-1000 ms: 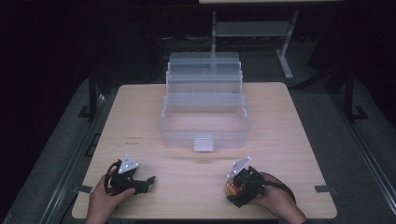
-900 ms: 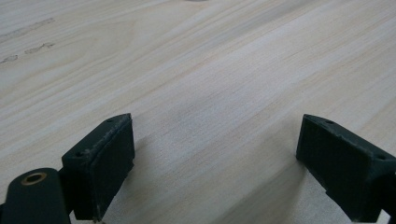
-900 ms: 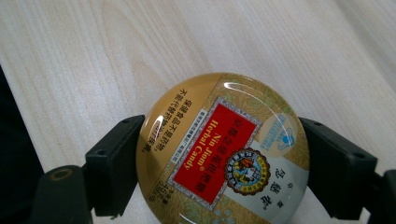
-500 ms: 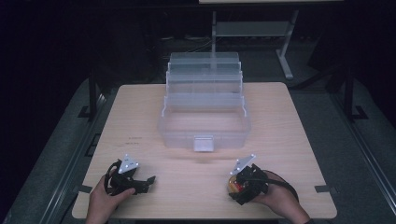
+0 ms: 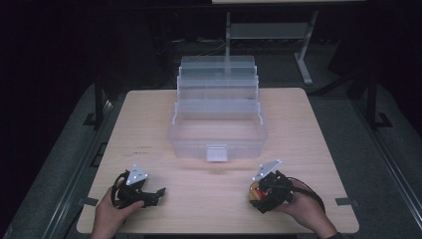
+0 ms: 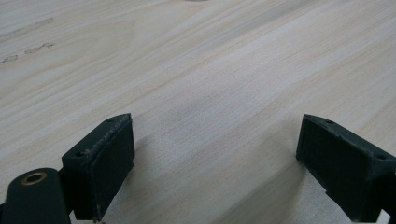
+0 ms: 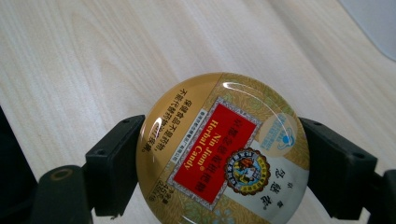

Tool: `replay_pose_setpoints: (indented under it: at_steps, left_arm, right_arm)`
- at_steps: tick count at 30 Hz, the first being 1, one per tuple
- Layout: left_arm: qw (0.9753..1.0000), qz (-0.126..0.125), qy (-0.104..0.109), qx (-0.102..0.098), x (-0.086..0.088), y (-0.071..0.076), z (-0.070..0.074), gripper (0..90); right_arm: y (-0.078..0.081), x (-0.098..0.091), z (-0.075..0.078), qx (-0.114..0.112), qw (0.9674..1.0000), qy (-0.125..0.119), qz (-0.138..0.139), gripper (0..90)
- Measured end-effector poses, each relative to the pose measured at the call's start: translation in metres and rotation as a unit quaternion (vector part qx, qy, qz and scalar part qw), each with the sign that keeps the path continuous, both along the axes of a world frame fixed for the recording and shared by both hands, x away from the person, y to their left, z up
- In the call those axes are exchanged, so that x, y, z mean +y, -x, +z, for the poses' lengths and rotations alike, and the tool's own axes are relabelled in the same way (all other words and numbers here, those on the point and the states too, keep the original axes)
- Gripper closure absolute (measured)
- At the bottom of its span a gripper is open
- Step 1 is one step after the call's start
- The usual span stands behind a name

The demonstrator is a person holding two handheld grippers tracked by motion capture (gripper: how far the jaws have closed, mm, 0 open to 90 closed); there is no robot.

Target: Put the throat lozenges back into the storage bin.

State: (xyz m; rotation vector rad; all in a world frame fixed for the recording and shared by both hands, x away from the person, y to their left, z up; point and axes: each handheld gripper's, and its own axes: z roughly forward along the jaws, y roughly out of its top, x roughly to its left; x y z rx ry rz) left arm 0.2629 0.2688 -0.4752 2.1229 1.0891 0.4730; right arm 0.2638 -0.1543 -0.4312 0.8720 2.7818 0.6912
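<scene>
The right gripper point(image 7: 219, 168) has its two black jaws pressed on opposite edges of a round, gold-coloured herbal candy tin with a red label point(image 7: 223, 151), held at the near right of the pale wooden tabletop point(image 5: 318, 149), so the step in hand looks like carrying the tin off after the grasp. The left gripper point(image 6: 212, 168) rests at the near left with its jaws spread wide over bare wood, holding nothing. The likely next move is to carry the tin forward to the clear plastic tiered organiser box point(image 5: 217, 124), open at the centre of the tabletop, clear its front wall, and release only over a compartment.
</scene>
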Motion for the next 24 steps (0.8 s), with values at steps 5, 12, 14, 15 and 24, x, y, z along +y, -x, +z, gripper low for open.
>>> replay_pose_setpoints:
  at_steps: [5,12,14,15,24]
  left_arm:
    - [1.0000,0.000,0.000,0.000,0.000,0.000,0.000,10.6]
    - [1.0000,0.000,0.000,0.000,0.000,0.000,0.000,10.5]
    - [1.0000,0.000,0.000,0.000,0.000,0.000,0.000,10.6]
    - [1.0000,0.000,0.000,0.000,0.000,0.000,0.000,10.6]
    - [1.0000,0.000,0.000,0.000,0.000,0.000,0.000,10.5]
  right_arm:
    - [-0.002,-0.006,0.004,-0.003,1.0000,-0.004,-0.008,19.4]
    - [-0.006,-0.015,0.011,-0.009,0.9997,-0.008,-0.020,19.5]
    - [-0.007,-0.018,0.013,-0.010,0.9996,-0.010,-0.025,19.5]
    - [-0.007,-0.019,0.014,-0.010,0.9995,-0.010,-0.026,19.5]
    - [-0.011,-0.028,0.020,-0.015,0.9990,-0.013,-0.040,19.5]
